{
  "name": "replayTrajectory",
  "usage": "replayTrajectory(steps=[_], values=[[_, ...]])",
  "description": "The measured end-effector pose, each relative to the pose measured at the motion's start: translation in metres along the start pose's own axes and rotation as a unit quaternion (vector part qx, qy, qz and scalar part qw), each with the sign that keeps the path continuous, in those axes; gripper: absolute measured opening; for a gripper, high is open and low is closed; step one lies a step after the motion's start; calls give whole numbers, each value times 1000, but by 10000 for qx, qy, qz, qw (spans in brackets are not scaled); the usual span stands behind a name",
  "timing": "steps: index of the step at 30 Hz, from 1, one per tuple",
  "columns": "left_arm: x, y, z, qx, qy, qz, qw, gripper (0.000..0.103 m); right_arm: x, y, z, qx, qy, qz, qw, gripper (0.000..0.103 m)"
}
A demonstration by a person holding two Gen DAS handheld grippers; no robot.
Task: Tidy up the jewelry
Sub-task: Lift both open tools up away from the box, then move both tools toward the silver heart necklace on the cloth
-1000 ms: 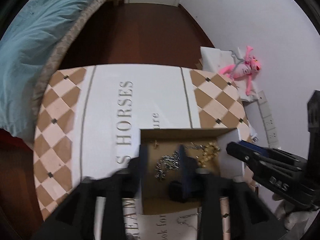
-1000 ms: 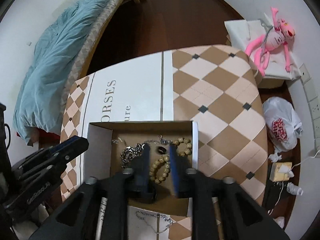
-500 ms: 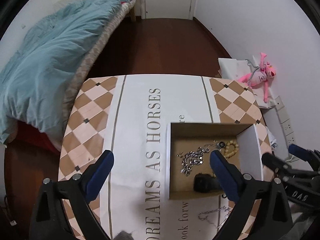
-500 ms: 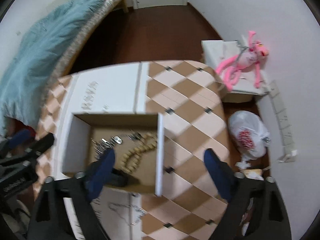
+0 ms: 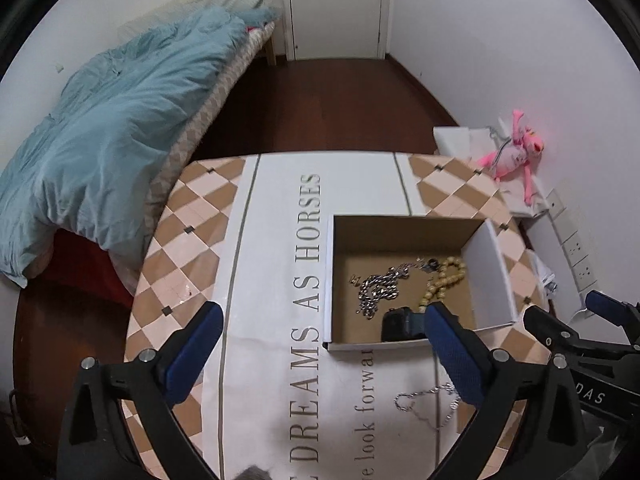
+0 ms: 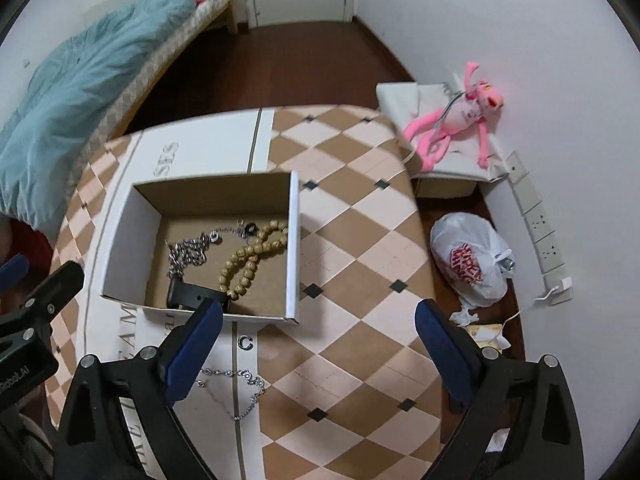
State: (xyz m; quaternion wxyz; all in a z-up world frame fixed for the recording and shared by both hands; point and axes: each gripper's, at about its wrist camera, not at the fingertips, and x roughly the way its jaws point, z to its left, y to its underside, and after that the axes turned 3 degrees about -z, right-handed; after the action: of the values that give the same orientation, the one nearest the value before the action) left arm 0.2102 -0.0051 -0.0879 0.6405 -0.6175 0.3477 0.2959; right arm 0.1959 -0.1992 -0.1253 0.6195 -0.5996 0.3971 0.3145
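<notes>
Both grippers, left and right, had just spread wide, empty; the bead bracelet lay in the box, perhaps touching the chain at nine o'clock.

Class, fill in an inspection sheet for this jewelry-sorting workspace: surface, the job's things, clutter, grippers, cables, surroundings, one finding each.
Surface: table under a diamond-patterned cloth with a white lettered strip.
Job's things: open cardboard box holds a silver chain, wooden bead bracelet, a black strap-like item and small pieces; thin silver necklace lies outside, on the cloth in front of the box.
Clutter: nothing seen on the table.
Grippers: left gripper and right gripper have just been opening; both open, nothing between the jaws.
Cables: white cable on the floor near the power strip.
Surroundings: bed with blue duvet, pink plush toy, plastic bag, door.
</notes>
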Motion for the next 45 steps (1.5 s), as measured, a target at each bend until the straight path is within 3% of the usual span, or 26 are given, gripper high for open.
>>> replayTrajectory(steps=[12, 18, 22, 27, 34, 38, 42, 45], values=[[-77, 12, -6, -28, -132, -709, 9974, 102, -92, 21, -9, 61, 85, -858, 9963, 98], [-102, 14, -4, -113, 14, -840, 9964, 102, -133, 29, -10, 78, 29, -1184, 9929, 98], [-107, 17, 0, -174, -107, -832, 9963, 102, -141, 31, -8, 118, -62, -1203, 9927, 98], [-83, 33, 6, -176, -398, -551, 9975, 102, -104, 44, -8, 206, -169, -780, 9966, 98], [-17, 77, 12, -77, -805, 159, 9966, 102, -2, 80, -9, 445, -761, 104, 9960, 98], [13, 96, 14, -81, -1108, 409, 9930, 102, 39, 83, 6, 367, -921, 174, 9949, 75], [34, 105, 20, -67, -1500, 523, 9873, 102, 66, 79, 29, 65, -880, 134, 9960, 70], [43, 107, 28, -135, -1582, 634, 9853, 102, 80, 78, 47, -180, -797, 148, 9965, 68]])
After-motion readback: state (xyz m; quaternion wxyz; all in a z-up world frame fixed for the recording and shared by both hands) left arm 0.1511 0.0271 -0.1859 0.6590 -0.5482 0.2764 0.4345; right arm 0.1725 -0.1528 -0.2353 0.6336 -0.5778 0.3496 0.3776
